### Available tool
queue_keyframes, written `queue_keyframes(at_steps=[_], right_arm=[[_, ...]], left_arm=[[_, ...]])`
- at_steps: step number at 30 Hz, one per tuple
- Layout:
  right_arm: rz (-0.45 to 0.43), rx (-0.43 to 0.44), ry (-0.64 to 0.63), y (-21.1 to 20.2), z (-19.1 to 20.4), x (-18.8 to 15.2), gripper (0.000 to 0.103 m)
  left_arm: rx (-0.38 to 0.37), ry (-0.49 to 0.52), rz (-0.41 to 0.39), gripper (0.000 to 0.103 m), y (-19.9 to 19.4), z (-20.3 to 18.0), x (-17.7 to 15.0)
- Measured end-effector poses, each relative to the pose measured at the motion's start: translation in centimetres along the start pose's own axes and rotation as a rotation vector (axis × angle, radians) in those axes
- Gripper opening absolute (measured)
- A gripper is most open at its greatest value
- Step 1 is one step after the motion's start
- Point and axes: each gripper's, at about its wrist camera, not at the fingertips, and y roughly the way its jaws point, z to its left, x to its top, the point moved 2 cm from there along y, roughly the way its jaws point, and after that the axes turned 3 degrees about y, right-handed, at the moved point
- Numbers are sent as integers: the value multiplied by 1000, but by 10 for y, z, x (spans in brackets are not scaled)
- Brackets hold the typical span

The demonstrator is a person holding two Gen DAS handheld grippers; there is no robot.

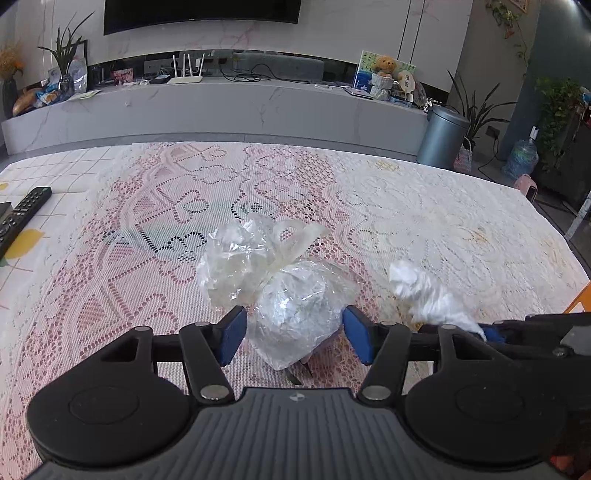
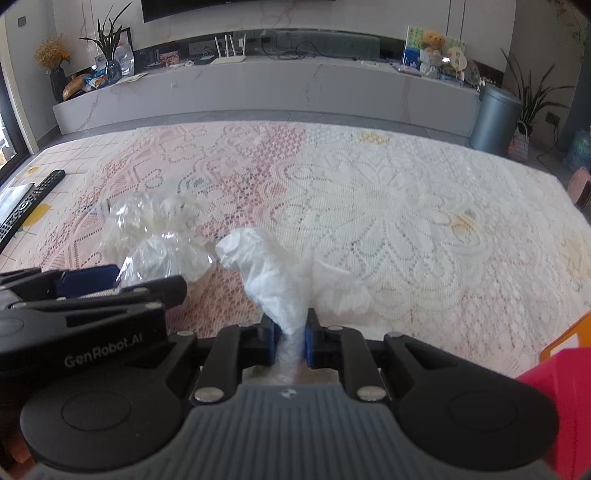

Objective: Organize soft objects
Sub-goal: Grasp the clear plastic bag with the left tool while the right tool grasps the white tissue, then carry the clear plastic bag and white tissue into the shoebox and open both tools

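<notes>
Remote control cut at left edge

Home living room: wall television, lace-covered table, houseplants.

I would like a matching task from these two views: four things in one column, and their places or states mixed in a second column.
Things:
1. clear tied bag
2. white plastic bag
3. remote control
4. left hand-held gripper

States:
A. pinched in the right hand-held gripper
B. open
C. between two open blue pads
D. at the table's left edge

Pairs: 1-C, 2-A, 3-D, 4-B
</notes>
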Motion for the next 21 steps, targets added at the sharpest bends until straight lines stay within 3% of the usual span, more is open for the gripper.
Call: queue_keyframes(at_steps=[3,8,11,18,21], right_arm=[[4,0,-12,1,2,-2,14],[7,0,-13,1,3,-3,15],[2,1,-12,-2,3,0,15],[-32,14,-5,-20,0,4,14],[-48,35,-11,-33,1,5,14]], left_arm=[[9,17,-10,60,0,-3,-1],[42,77,-29,40,-3,-10,-4],[56,81,-43,35,-9,-11,-3],[93,64,-33,32,-31,-8,-2],[67,48,-7,31,-44,-5,-2]])
